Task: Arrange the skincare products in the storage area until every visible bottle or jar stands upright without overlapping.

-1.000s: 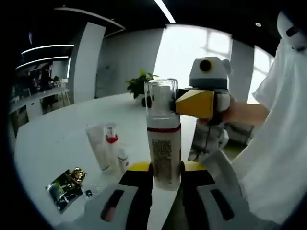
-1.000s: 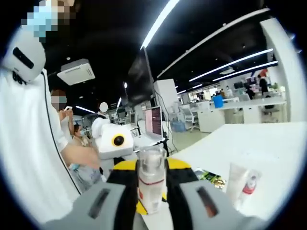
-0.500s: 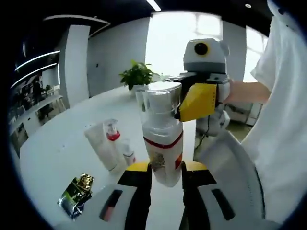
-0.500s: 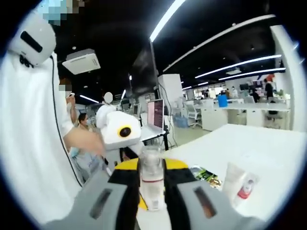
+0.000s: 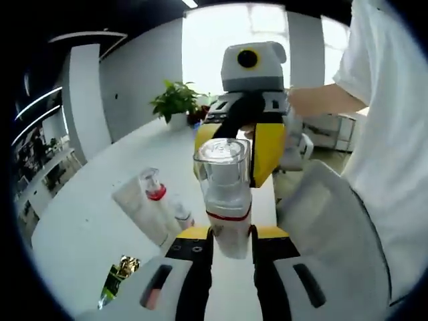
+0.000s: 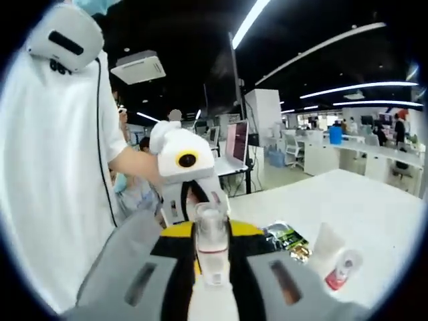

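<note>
Centre of the left gripper view: a pump bottle [image 5: 226, 200] is clamped low on its body by the left gripper [image 5: 227, 242] while the right gripper [image 5: 246, 150] closes around its clear cap, probably to steady or right it. The bottle is white with a red band (label unreadable). At frame left, a tube [image 5: 142, 212] and small bottle [image 5: 154, 190] lean together on the table [image 5: 80, 234].

Open office — ceiling light strips [image 6: 321, 47], desks [image 6: 348, 150], a bright window [image 5: 227, 40], potted plant [image 5: 175, 101].
</note>
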Motion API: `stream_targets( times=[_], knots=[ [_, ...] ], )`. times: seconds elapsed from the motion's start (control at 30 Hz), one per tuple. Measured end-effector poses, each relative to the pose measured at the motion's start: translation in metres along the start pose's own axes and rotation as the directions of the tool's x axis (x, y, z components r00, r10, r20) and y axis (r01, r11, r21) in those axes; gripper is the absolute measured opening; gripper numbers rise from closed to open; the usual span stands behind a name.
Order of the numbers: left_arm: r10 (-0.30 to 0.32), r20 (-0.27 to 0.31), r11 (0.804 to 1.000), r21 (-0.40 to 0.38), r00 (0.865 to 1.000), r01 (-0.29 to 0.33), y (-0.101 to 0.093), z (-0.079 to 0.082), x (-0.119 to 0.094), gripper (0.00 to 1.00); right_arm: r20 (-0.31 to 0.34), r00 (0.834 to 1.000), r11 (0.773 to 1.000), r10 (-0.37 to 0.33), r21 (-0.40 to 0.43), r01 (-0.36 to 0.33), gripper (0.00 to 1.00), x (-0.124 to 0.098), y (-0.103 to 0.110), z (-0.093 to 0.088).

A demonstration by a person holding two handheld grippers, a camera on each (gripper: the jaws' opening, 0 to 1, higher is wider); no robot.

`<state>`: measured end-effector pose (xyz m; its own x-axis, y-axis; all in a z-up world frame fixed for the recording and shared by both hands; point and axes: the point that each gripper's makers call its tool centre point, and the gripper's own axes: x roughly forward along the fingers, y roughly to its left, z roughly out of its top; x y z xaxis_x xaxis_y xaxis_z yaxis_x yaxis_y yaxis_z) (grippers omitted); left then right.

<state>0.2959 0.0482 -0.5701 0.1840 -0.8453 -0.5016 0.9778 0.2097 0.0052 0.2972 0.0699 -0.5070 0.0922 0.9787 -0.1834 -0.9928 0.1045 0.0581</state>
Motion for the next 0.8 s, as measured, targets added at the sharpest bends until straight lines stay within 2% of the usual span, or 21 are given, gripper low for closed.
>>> stream_targets(
  times=[0.23, 0.33, 0.53, 0.7, 0.8],
  knots=[
    [0.021, 0.034, 0.999, -0.042, 0.999, -0.02, 0.018, -0.012, 0.016, 0.17, -0.017, 0.998, 0.998, -0.059, 0.029, 0.06, 0.19, 0.004, -0.016, -0.017],
    [0.048, 0.022, 0.999, -0.025, 0.999, -0.048, 0.027, -0.021, 0.025, 0.17, -0.044, 0.992, 0.992, -0.119, 0.046, 0.121, 0.2, 0.005, -0.027, -0.03],
    [0.033, 0.026, 0.999, -0.029, 0.999, -0.032, 0.033, -0.034, 0.039, 0.16, -0.081, 0.979, 0.98, -0.189, 0.054, 0.194, 0.21, 0.006, -0.038, -0.049],
    [0.014, 0.037, 1.0, -0.024, 0.999, -0.013, 0.039, -0.045, 0.049, 0.16, -0.104, 0.957, 0.957, -0.27, 0.081, 0.279, 0.21, 0.007, -0.048, -0.065],
    [-0.006, 0.035, 1.0, -0.007, 0.999, 0.006, 0.043, -0.054, 0.057, 0.16, -0.125, 0.937, 0.936, -0.327, 0.09, 0.339, 0.22, 0.008, -0.054, -0.078]
  ],
)
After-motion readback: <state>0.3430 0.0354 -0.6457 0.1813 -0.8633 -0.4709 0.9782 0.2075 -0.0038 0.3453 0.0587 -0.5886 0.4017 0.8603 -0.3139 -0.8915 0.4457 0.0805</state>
